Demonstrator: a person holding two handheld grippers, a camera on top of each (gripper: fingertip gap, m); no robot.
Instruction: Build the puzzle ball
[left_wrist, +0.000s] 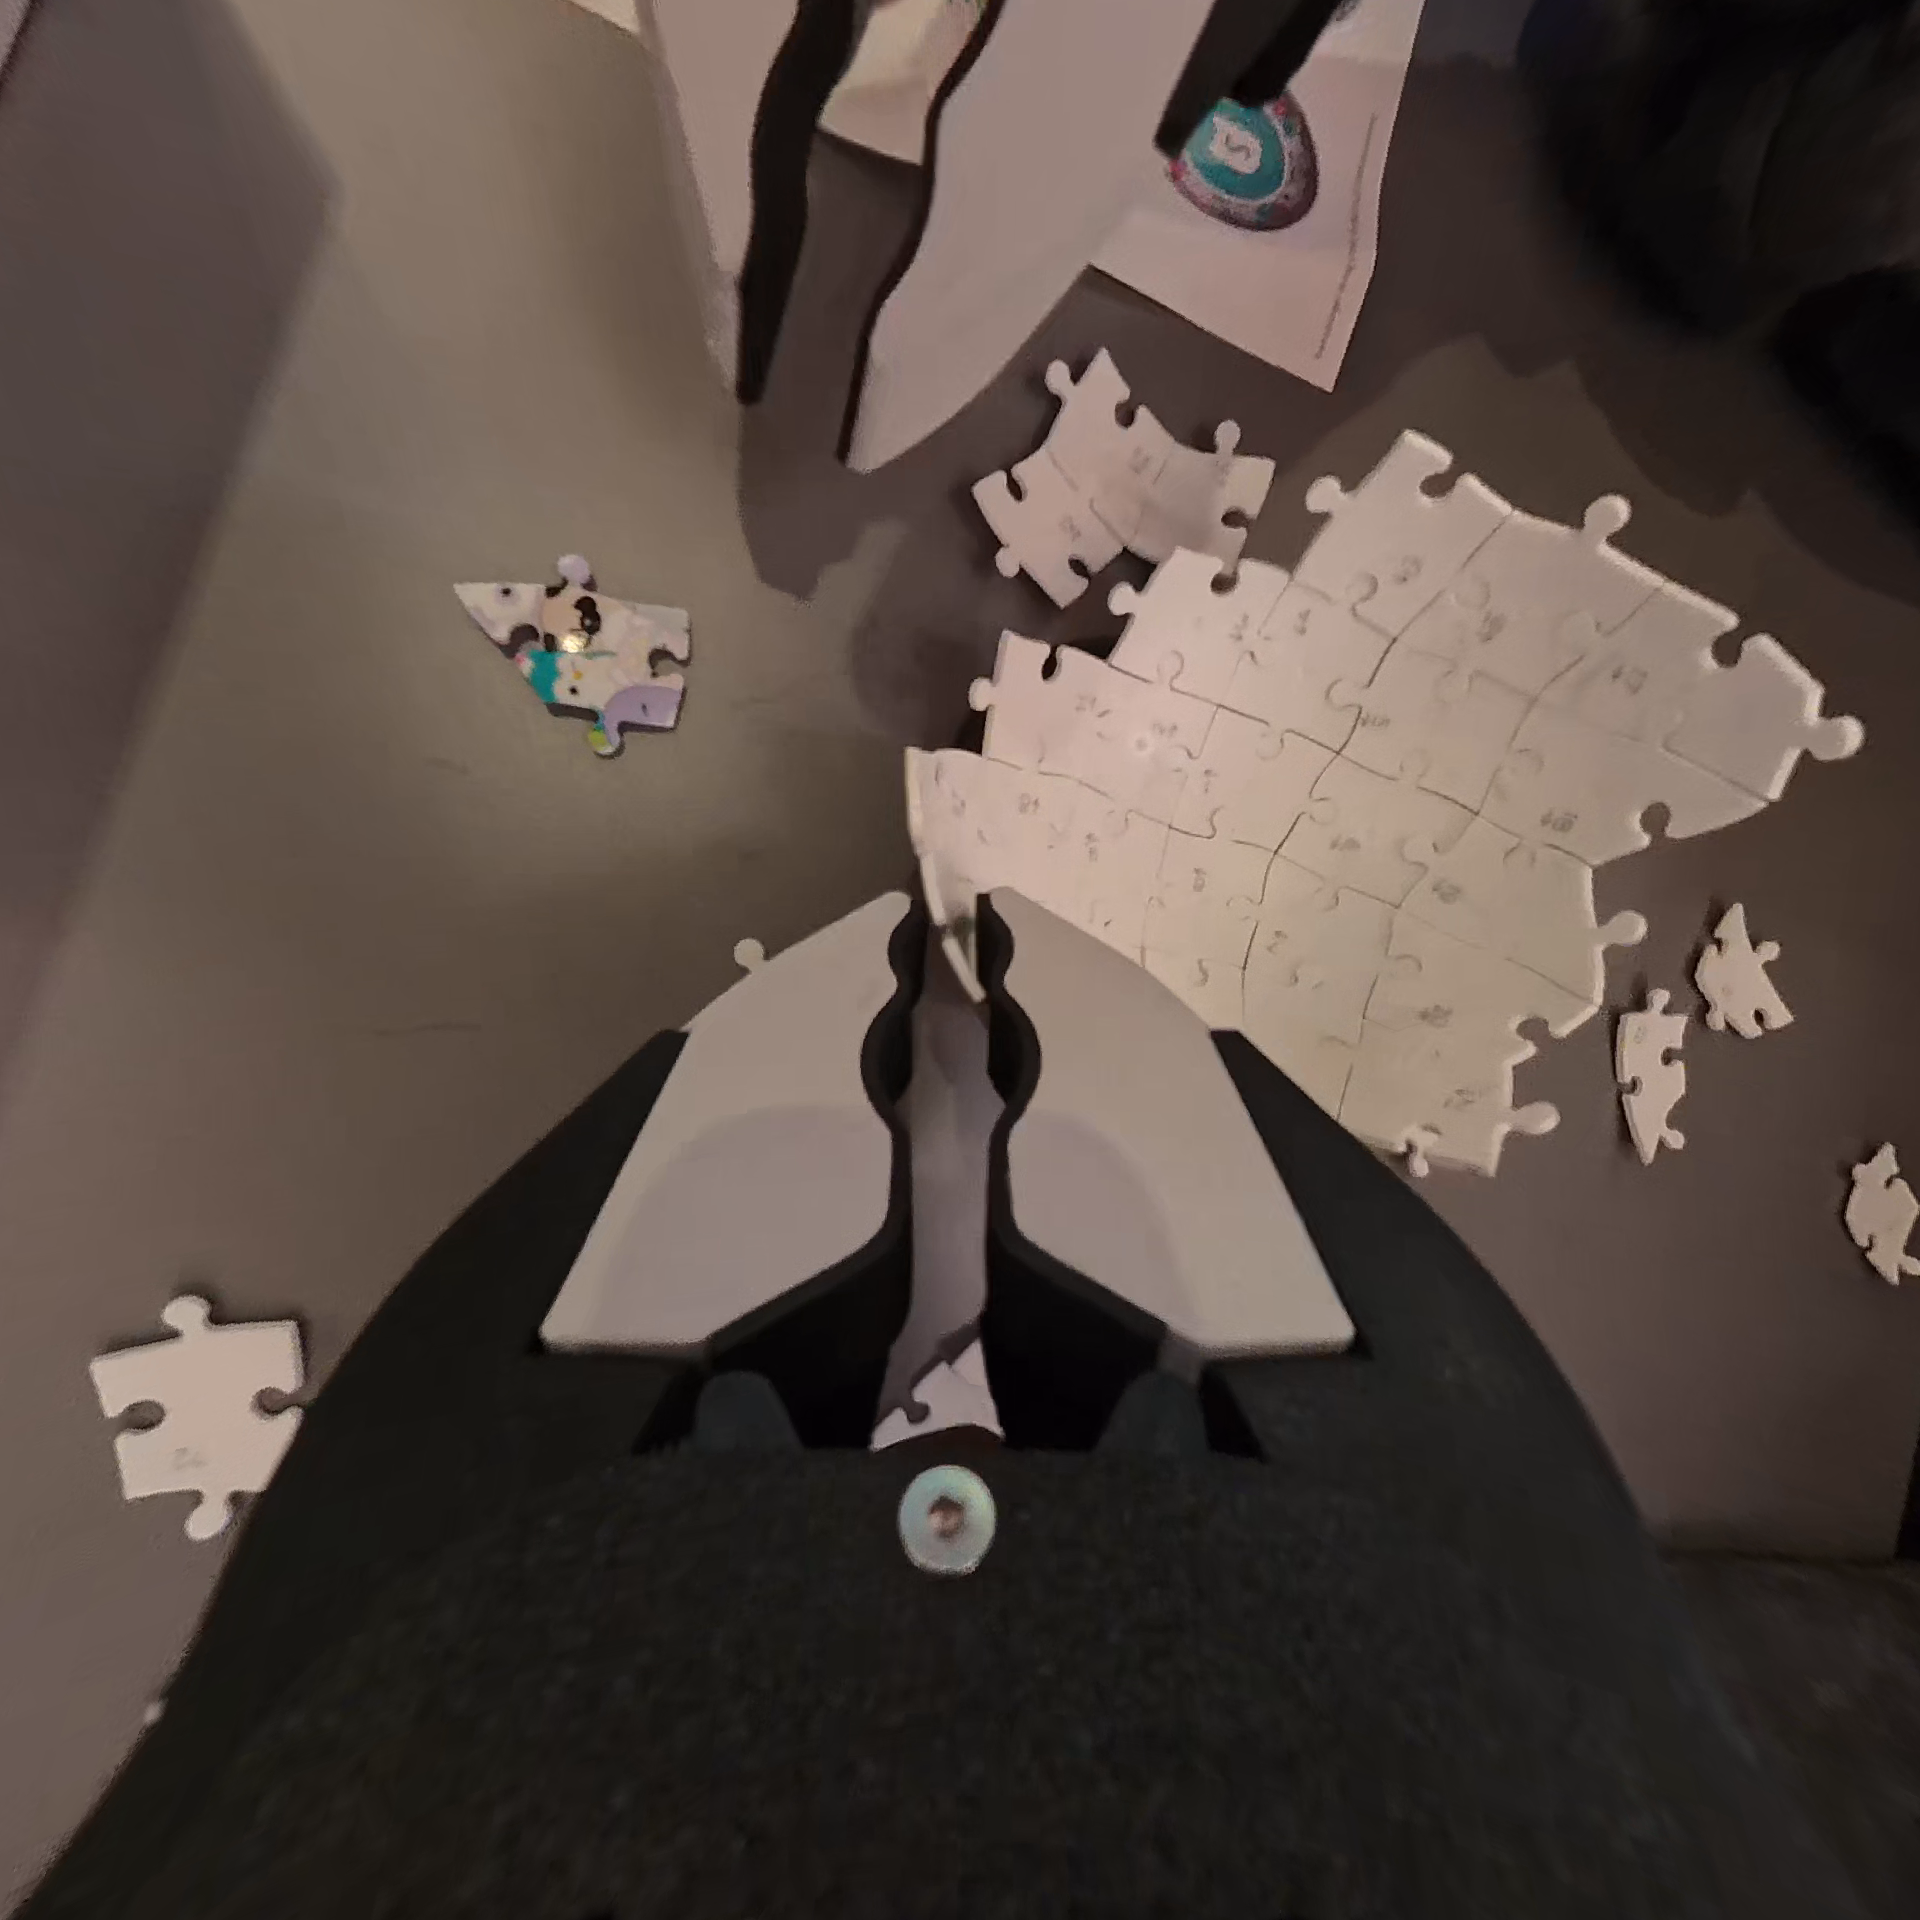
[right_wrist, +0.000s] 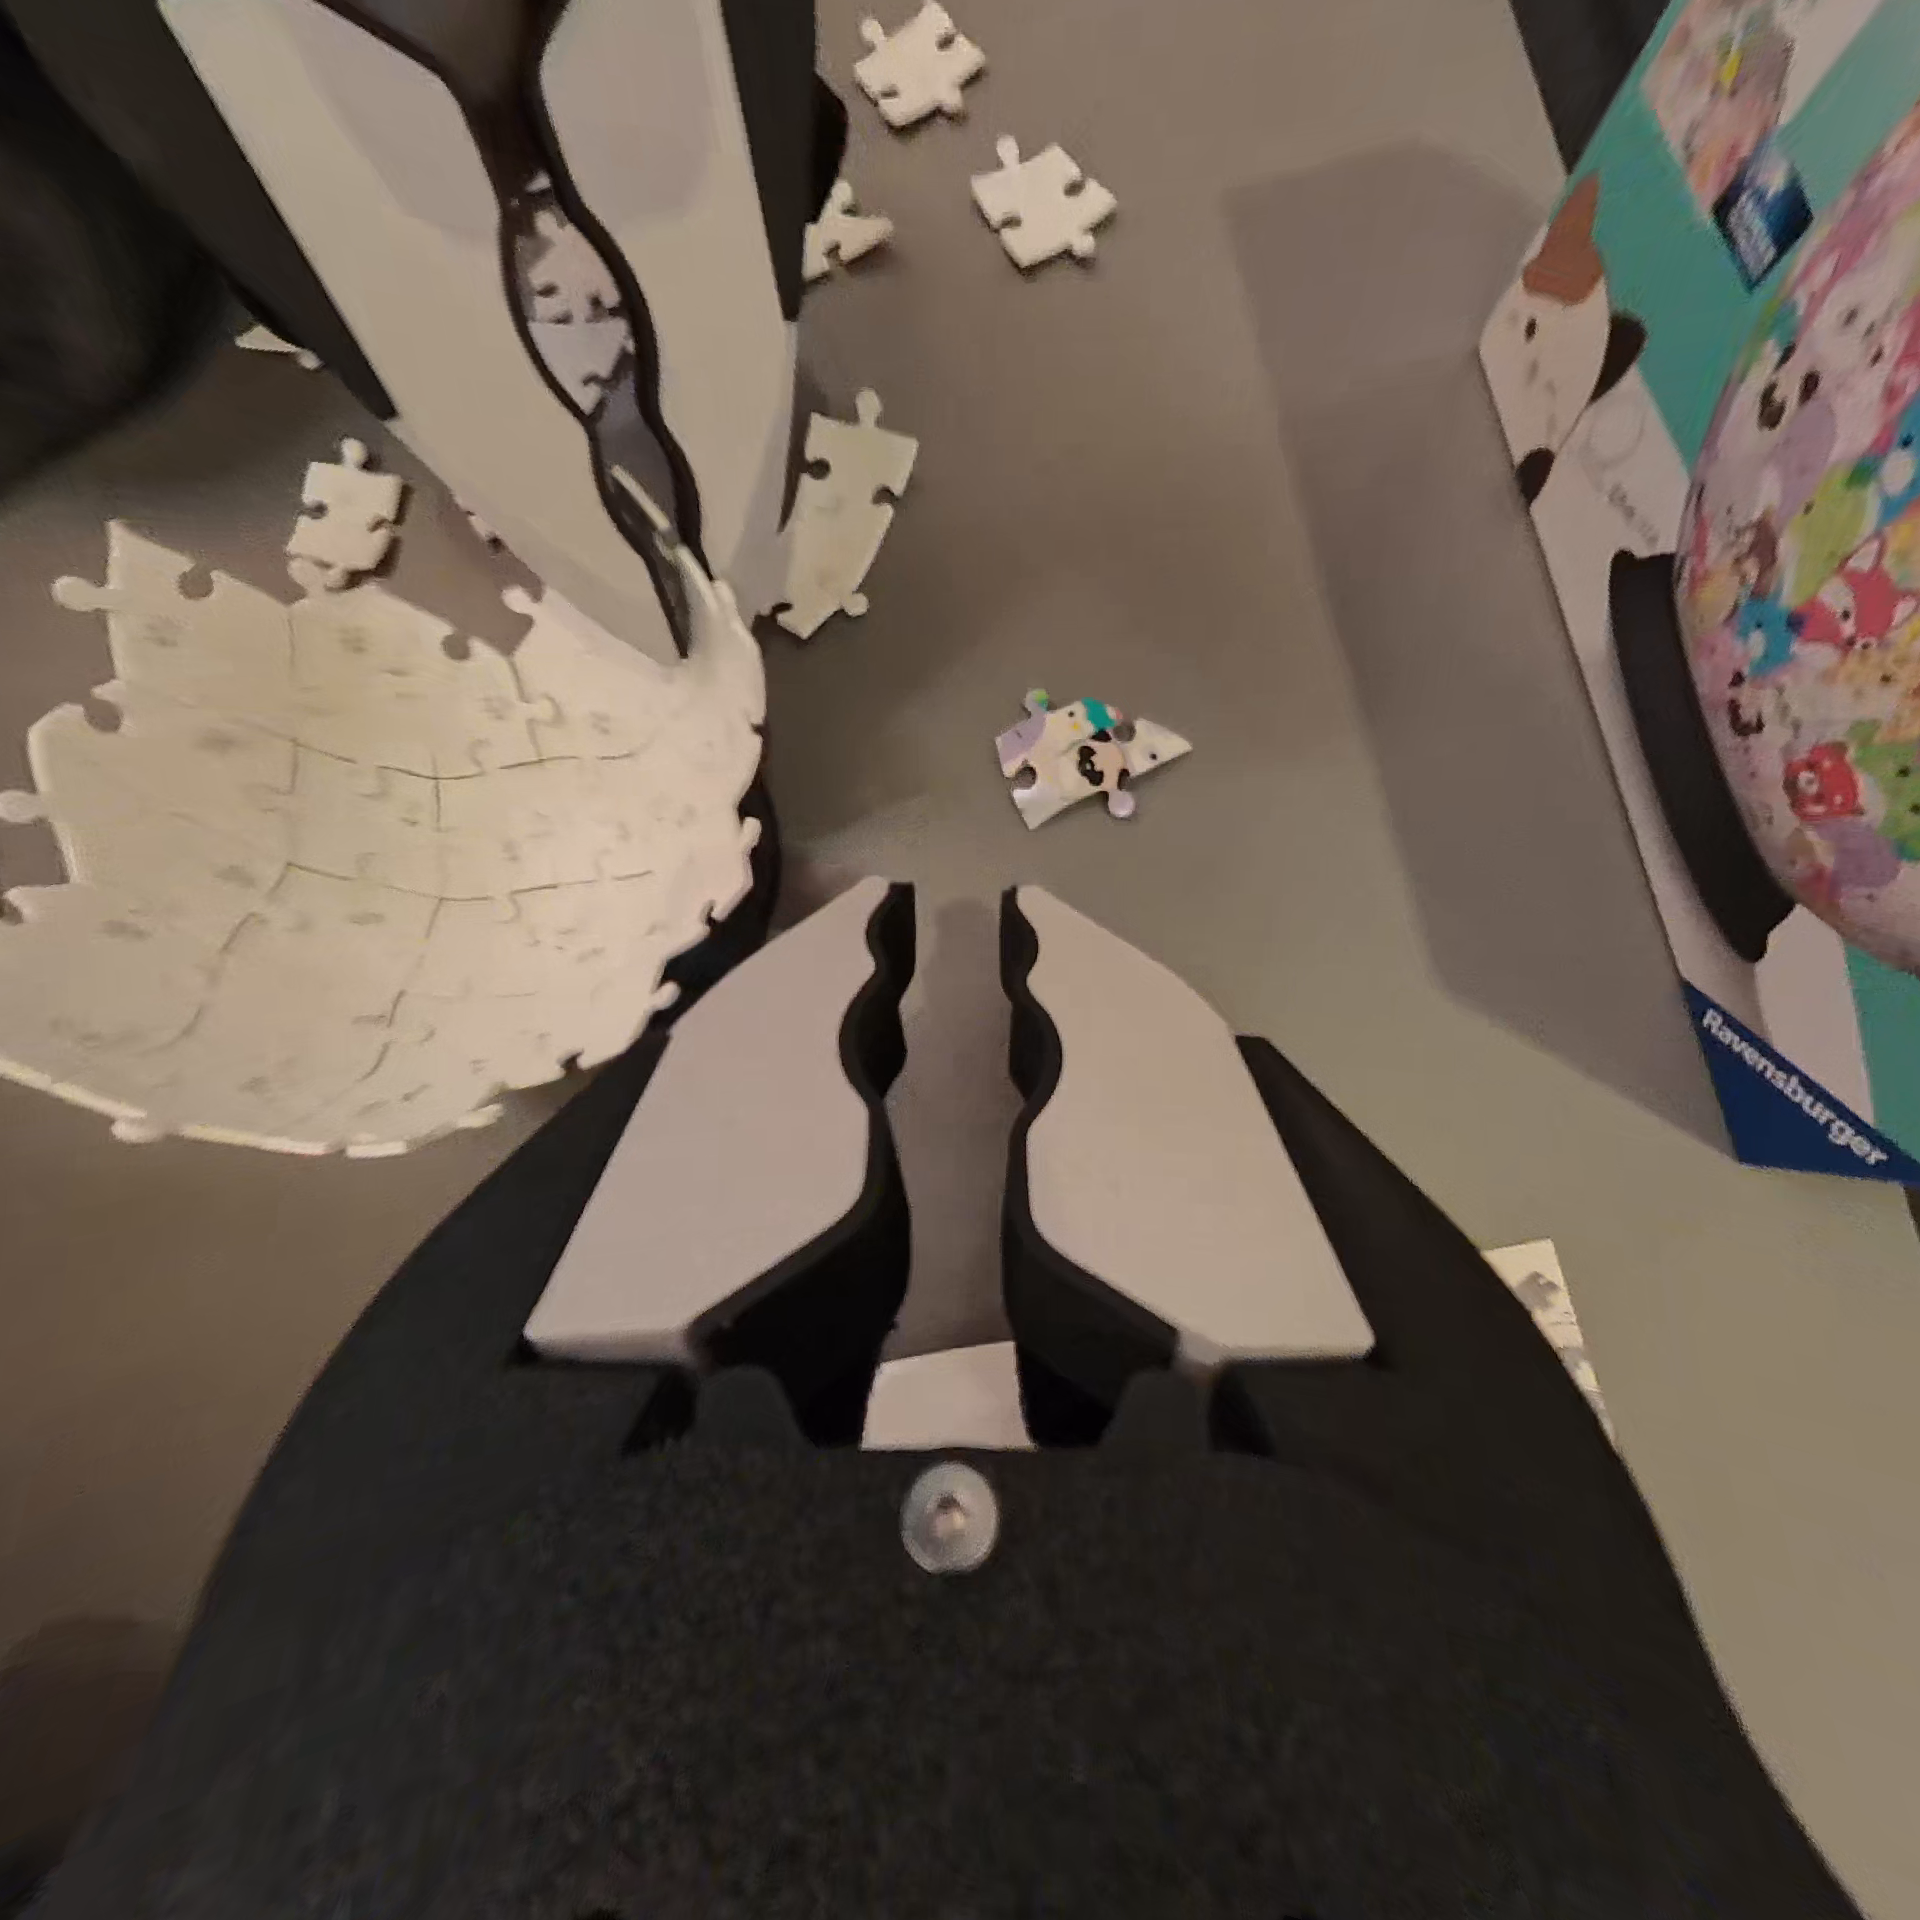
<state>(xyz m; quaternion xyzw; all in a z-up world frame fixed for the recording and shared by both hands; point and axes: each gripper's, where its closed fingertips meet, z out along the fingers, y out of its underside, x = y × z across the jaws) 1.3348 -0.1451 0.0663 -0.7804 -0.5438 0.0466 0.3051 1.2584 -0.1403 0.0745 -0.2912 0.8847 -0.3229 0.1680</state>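
Note:
A curved, half-built shell of the puzzle ball (left_wrist: 1403, 810) lies on the grey table with its white inner side up. My left gripper (left_wrist: 951, 920) is shut on the shell's near-left rim. The right wrist view shows this grip from the other side: the left gripper (right_wrist: 675, 613) pinches the rim of the shell (right_wrist: 364, 831). My right gripper (right_wrist: 956, 904) is open by a narrow gap and empty, low over the table just right of the shell. A colourful printed piece (right_wrist: 1091, 758) lies face up ahead of it and also shows in the left wrist view (left_wrist: 592, 644).
A small joined group of white pieces (left_wrist: 1122, 488) lies beyond the shell. Loose white pieces lie at the right (left_wrist: 1652, 1070) and near left (left_wrist: 197, 1403), and more beyond the left gripper (right_wrist: 1044, 213). The puzzle box (right_wrist: 1766, 520) stands at the right. A paper sheet (left_wrist: 1247, 260) lies farther back. My right fingertips sit around 8 cm from my left ones. From the right gripper's tips to the colourful printed piece (right_wrist: 1091, 758) is close to 5 cm. It is also in sight in the left wrist view (left_wrist: 582, 619).

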